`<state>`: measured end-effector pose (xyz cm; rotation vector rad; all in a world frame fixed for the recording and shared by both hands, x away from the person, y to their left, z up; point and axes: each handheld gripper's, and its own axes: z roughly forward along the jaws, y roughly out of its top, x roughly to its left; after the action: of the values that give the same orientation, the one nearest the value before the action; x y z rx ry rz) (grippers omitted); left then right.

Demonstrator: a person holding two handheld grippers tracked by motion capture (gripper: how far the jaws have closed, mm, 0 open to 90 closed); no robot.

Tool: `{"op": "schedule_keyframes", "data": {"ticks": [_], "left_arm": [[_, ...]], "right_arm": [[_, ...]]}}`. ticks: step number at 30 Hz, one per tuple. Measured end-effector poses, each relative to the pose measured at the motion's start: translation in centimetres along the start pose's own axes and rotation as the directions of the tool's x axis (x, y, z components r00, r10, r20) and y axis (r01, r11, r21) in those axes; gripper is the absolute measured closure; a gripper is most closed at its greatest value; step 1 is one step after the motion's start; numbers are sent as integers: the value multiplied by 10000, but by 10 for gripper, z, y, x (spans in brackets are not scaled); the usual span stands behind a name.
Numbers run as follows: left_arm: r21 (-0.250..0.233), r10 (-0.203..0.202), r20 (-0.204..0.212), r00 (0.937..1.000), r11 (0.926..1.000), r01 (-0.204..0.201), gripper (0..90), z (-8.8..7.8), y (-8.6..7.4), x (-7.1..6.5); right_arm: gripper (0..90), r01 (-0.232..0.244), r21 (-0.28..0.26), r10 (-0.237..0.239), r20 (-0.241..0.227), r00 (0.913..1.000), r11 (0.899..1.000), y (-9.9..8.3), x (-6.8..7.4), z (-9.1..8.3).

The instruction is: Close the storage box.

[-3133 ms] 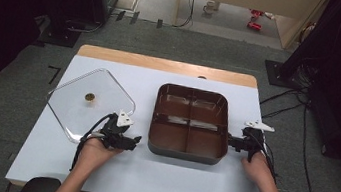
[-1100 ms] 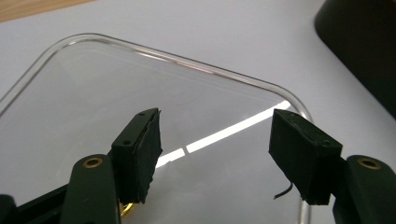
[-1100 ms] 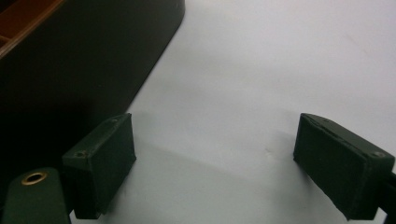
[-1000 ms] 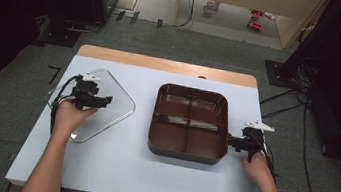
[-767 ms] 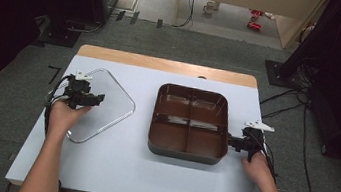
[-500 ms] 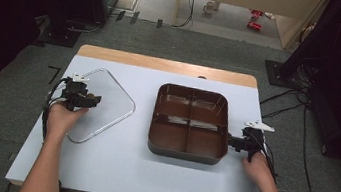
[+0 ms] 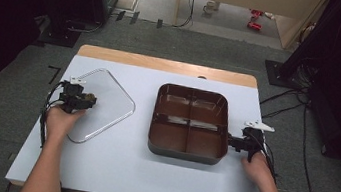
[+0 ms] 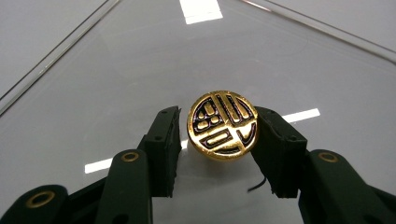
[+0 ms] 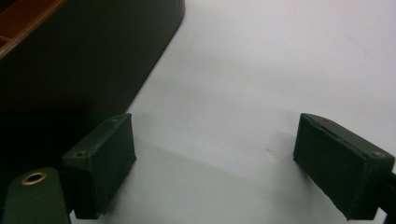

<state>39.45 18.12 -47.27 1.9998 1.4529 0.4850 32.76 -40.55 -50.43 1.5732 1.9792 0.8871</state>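
Observation:
A clear glass lid (image 7: 111, 105) lies flat on the left of the white table (image 7: 122, 170). At its middle is a round gold knob (image 7: 90, 98). My left gripper (image 7: 87, 99) sits over the lid, pointing right. Its jaws have just been closing, with the gold knob (image 8: 223, 125) between them. In the left gripper view my left gripper (image 8: 218, 119) has both pads against the knob's sides. A dark brown divided tray (image 7: 186, 152) stands at the table's centre right. My right gripper (image 7: 229, 140) rests open beside its right wall (image 9: 70, 70), nothing between the fingers (image 9: 105, 158).
The tray has several empty compartments. A wooden strip (image 7: 163, 64) runs along the table's far edge. Bare tabletop (image 9: 261, 56) lies right of the tray. Dark equipment and cables stand on the floor around the table.
My left hand left the tray's front left corner and went to the lid. Over the last second it settled lower on the lid, at the knob. The right hand stayed still.

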Motion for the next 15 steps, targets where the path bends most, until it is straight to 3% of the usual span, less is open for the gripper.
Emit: {"op": "schedule_keyframes", "data": {"ticks": [5, 12, 15], "left_arm": [[-68, -93, 169, 9998, 9999, 94, 589, 0, 0, 1], [-5, -120, 64, 9999, 9999, 120, 593, 0, 3, 0], [-38, -172, 396, 9991, 9998, 174, 593, -4, 7, 0]], "right_arm": [[122, 2, -1, -2, 1, 10000, 10000, 0, 0, 0], [122, 1, 1, -1, 0, 10000, 10000, 0, 0, 0], [122, -1, 0, 1, 0, 10000, 10000, 0, 0, 0]]}}
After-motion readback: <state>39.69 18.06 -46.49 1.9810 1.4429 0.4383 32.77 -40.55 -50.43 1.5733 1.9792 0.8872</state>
